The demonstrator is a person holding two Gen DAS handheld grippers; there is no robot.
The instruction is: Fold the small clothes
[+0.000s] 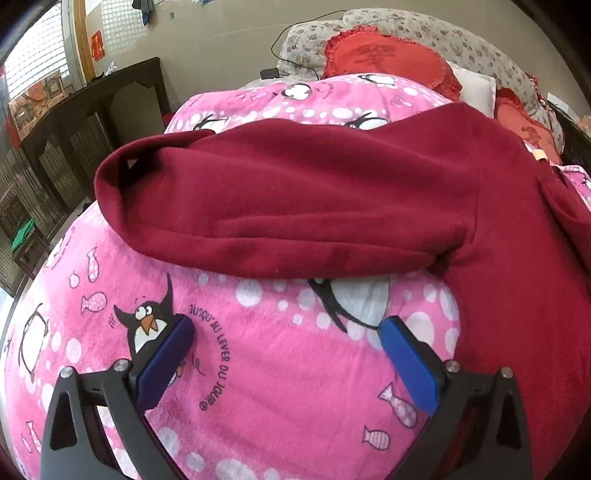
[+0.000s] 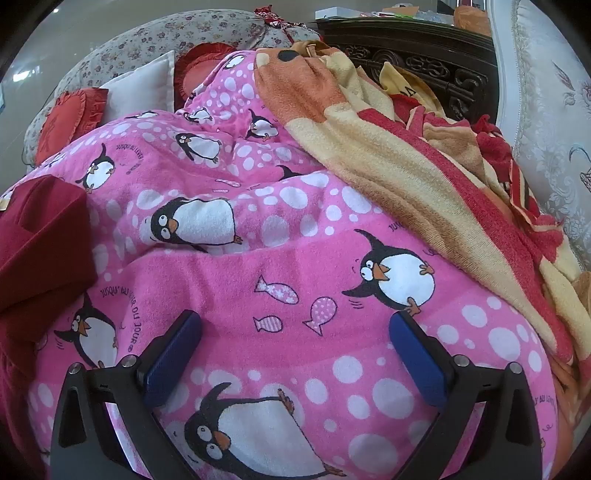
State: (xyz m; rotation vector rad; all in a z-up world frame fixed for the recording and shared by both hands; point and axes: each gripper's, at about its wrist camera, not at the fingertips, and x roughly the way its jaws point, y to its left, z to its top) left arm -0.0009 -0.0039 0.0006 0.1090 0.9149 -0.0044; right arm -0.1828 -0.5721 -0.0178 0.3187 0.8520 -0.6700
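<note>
A dark red fleece garment [image 1: 314, 199] lies on the pink penguin blanket [image 1: 258, 369]. One sleeve stretches left with its cuff opening at the left end, and the body runs down the right side. My left gripper [image 1: 286, 328] is open and empty, just short of the sleeve's near edge. In the right wrist view only an edge of the red garment [image 2: 40, 251] shows at the left. My right gripper [image 2: 295, 321] is open and empty over the pink blanket [image 2: 295, 266], apart from the garment.
An orange, cream and red striped blanket [image 2: 406, 155] is heaped at the right. Red cushions [image 1: 384, 59] and floral pillows [image 1: 424, 26] lie at the bed's head. A dark wooden cabinet [image 1: 85, 129] stands left of the bed, a carved dark headboard [image 2: 424, 55] behind the heap.
</note>
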